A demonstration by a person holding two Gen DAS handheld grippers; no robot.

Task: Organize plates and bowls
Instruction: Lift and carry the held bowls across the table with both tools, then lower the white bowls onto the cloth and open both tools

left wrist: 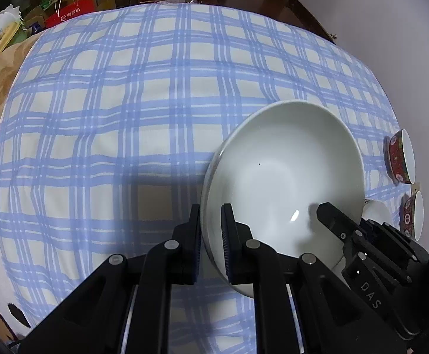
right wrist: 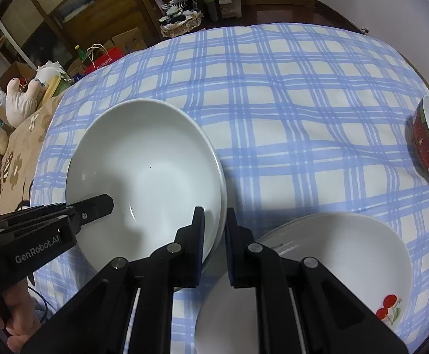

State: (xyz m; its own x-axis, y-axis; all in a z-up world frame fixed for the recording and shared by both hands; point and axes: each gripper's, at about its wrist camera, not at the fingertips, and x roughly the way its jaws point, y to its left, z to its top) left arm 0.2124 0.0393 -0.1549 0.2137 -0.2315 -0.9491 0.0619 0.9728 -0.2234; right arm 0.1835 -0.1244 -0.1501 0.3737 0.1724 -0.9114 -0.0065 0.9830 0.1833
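Observation:
A large white deep bowl (left wrist: 285, 177) lies over the blue checked tablecloth (left wrist: 126, 103), and both grippers hold its rim. My left gripper (left wrist: 212, 236) is shut on the bowl's left rim, one pad inside and one outside. My right gripper (right wrist: 215, 236) is shut on the right rim of the same bowl (right wrist: 143, 162). Each view shows a finger of the other gripper inside the bowl: the right one's finger (left wrist: 329, 215) and the left one's finger (right wrist: 96, 206). The rim looks doubled at its edge; I cannot tell whether a second dish sits under it.
A white bowl with a cherry print (right wrist: 347, 253) sits near right on stacked plates, with another white dish (right wrist: 223, 318) in front. Two red patterned bowls (left wrist: 400, 159) (left wrist: 412, 215) stand at the right edge. Bags, boxes and a soft toy (right wrist: 22, 103) lie beyond the far left edge.

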